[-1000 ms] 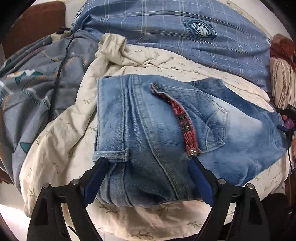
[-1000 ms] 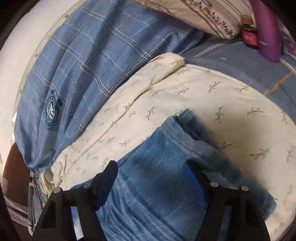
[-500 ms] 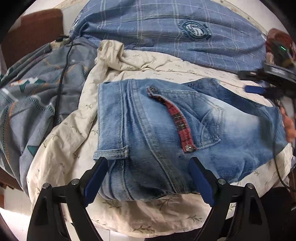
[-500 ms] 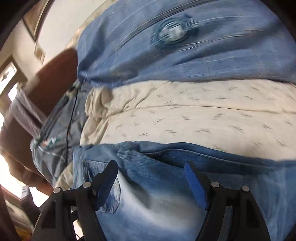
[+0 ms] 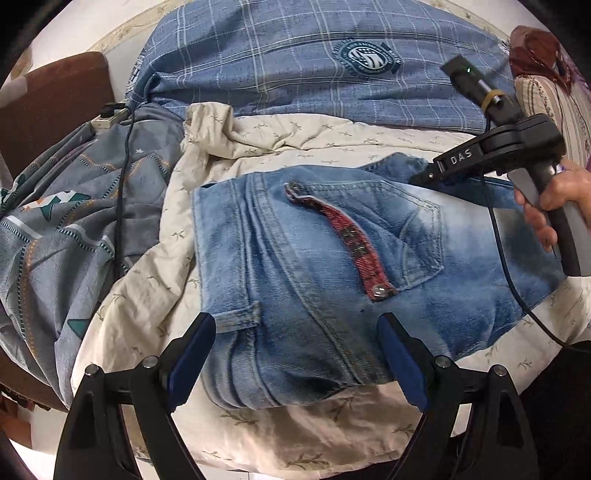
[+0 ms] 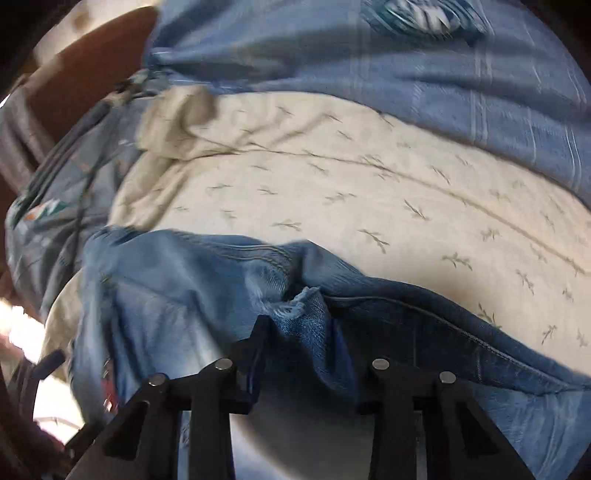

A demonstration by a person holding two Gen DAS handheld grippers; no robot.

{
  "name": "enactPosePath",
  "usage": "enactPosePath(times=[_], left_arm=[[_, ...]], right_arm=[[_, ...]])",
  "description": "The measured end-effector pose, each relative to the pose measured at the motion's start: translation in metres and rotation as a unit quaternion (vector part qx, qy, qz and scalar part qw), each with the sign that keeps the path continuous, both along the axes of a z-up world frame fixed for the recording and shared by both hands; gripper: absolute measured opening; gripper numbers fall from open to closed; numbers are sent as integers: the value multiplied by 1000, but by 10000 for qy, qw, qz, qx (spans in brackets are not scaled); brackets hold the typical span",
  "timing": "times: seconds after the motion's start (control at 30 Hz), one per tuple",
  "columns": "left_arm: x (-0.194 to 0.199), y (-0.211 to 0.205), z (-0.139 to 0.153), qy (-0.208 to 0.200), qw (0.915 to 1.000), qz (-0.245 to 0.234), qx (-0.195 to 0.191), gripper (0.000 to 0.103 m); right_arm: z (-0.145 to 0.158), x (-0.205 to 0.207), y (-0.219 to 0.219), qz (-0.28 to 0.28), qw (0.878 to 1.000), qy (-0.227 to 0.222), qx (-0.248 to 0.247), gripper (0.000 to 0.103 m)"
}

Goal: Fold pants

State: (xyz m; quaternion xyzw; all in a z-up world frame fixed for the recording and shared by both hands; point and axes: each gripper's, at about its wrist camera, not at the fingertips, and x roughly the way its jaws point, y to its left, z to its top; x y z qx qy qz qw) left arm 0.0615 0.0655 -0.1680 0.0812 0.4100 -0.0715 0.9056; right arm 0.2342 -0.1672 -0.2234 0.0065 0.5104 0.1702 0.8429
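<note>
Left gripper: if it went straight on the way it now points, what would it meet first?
Most likely the folded jeans: the left gripper points down at them, fingers wide apart, nothing between gripper and denim. Depth is unclear, but denim fills the line ahead.

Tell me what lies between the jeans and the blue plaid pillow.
In the left wrist view, only the cream leaf-print sheet lies between the jeans and the blue plaid pillow.

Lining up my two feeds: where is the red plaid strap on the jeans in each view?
Left wrist: red plaid strap at frame centre, slanting across the jeans' back pocket.
Right wrist: only a blurred red sliver at lower left.
Shared landmark: crest on the blue checked cover.
</note>
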Motion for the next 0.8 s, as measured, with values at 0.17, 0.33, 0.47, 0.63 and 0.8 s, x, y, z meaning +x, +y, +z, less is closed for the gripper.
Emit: enactPosePath(times=[0.17,0.33,0.47,0.63,0.8], left_arm=[[8,4,-1,21,9999,96,-136,89],[15,-1,0,-93,9997,201,-52,89],[11,3,-3,32,9997,230,-27,89],[5,7,-2,99,9996,264,-25,90],[-6,-1,20,-273,9992,253,109,90]], right_arm=[[-12,21,-12,-584,9982,-37,153,33],[-12,37,-16,-935,9953,-129,221,31],[-5,34,-42,-1230,9833,162,1332,35],[20,-6,-129,-2215,9235,-69,3131,61],[38,-78,-205,-2572,9116,-507,3166,63]])
